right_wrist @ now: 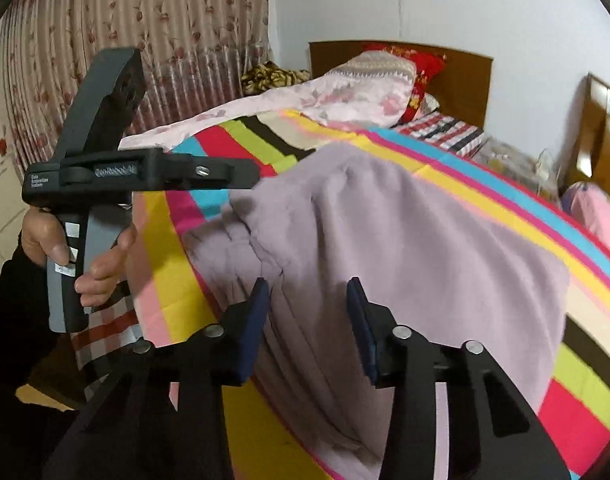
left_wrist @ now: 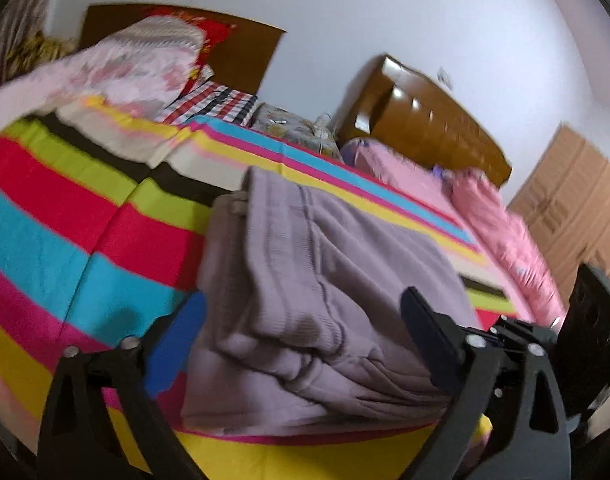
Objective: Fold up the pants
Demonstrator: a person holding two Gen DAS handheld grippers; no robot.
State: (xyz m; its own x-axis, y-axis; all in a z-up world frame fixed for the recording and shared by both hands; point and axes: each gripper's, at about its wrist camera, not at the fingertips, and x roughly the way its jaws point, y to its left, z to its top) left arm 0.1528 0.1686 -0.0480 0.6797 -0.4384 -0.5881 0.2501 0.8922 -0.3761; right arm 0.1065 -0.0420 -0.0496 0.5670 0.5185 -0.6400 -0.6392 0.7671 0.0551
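Mauve-grey pants lie folded in layers on the striped bedspread. My left gripper is open, its fingers standing either side of the near end of the pants, just above the bunched folds. In the right wrist view the pants spread as a broad folded pad. My right gripper is open over their near edge and holds nothing. The left gripper's body shows at the left, held in a hand, its tip at the pants' left edge.
A pink floral quilt and red pillow lie at the bed's head by the wooden headboard. A pink duvet lies on a second bed. A curtain hangs at the left.
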